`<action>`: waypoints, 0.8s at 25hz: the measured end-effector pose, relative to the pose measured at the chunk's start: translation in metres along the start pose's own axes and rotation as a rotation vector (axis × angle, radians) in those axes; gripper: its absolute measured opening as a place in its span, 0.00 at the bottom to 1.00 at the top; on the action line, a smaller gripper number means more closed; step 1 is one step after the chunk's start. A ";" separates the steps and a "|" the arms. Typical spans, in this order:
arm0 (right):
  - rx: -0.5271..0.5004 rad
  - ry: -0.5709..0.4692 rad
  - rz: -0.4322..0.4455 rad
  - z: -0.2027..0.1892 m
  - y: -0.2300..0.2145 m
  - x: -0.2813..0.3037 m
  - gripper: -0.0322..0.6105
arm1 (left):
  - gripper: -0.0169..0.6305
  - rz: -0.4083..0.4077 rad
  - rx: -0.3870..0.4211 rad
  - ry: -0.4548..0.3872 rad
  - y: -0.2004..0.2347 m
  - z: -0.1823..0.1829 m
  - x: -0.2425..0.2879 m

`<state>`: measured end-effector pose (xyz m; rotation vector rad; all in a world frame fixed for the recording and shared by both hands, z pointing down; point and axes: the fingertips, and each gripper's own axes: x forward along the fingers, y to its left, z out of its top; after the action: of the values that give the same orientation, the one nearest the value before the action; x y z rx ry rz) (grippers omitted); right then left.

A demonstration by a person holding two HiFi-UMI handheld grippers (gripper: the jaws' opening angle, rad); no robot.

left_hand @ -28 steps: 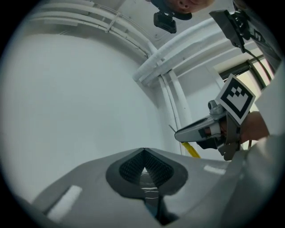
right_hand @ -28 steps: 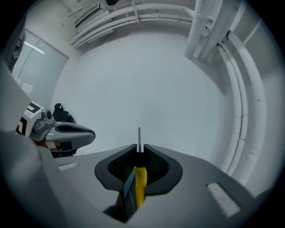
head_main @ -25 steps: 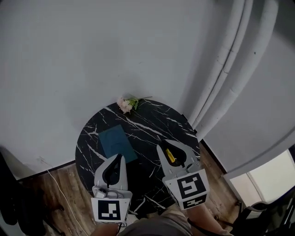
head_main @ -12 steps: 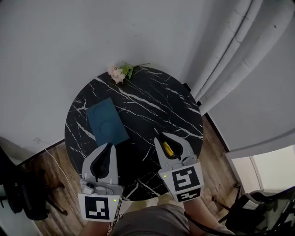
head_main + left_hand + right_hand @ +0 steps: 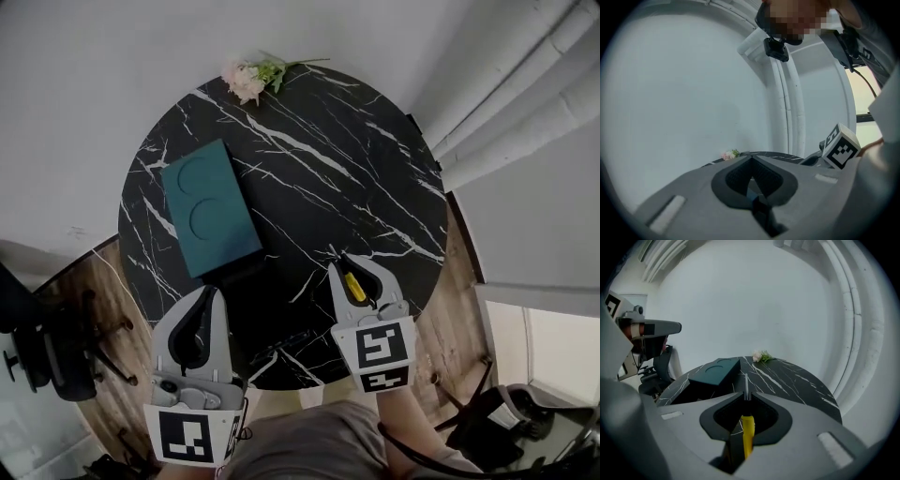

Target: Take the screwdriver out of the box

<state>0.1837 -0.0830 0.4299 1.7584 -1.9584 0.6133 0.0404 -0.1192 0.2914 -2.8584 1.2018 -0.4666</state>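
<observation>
My right gripper is shut on a screwdriver. Its yellow handle lies between the jaws and its thin metal shaft sticks out past the tips, above the black marble table. The dark teal box lies closed on the table's left side, with two round dents in its lid. My left gripper is shut with nothing in it, at the table's near left edge, just short of the box.
A small bunch of pink flowers lies at the table's far edge by the white wall. White pipes run down at the right. Wood floor surrounds the table; a dark chair stands at the left.
The head view has tipped further down, so table and box sit higher and larger in the frame. Both grippers keep their places; the right one still holds the screwdriver.
</observation>
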 end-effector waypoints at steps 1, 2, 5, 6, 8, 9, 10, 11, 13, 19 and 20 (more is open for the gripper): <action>0.005 0.014 0.007 -0.006 -0.001 0.004 0.16 | 0.03 0.005 -0.003 0.013 0.000 -0.004 0.002; 0.009 0.025 0.013 -0.011 -0.002 0.009 0.16 | 0.03 0.011 -0.006 0.024 0.000 -0.007 0.004; 0.019 0.057 0.031 -0.025 -0.004 0.023 0.16 | 0.03 0.028 -0.012 0.055 0.001 -0.018 0.007; 0.023 0.069 0.037 -0.029 -0.004 0.027 0.16 | 0.03 0.034 -0.015 0.065 0.001 -0.022 0.007; 0.030 0.090 0.047 -0.037 -0.003 0.036 0.16 | 0.03 0.045 -0.025 0.079 0.003 -0.028 0.007; 0.032 0.099 0.051 -0.040 -0.003 0.040 0.16 | 0.03 0.049 -0.029 0.085 0.005 -0.030 0.007; 0.031 0.107 0.053 -0.043 -0.003 0.044 0.16 | 0.03 0.054 -0.031 0.090 0.006 -0.032 0.007; 0.028 0.115 0.055 -0.046 -0.003 0.047 0.16 | 0.03 0.059 -0.032 0.095 0.007 -0.034 0.007; 0.020 0.128 0.058 -0.050 -0.001 0.052 0.17 | 0.03 0.069 -0.033 0.103 0.009 -0.037 0.007; 0.017 0.153 0.073 -0.054 0.004 0.063 0.17 | 0.03 0.089 -0.038 0.116 0.017 -0.041 0.004; 0.012 0.158 0.076 -0.055 0.005 0.064 0.17 | 0.03 0.090 -0.038 0.117 0.018 -0.041 0.004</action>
<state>0.1738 -0.1011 0.5120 1.5971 -1.9232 0.7668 0.0191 -0.1298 0.3299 -2.8285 1.3654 -0.6217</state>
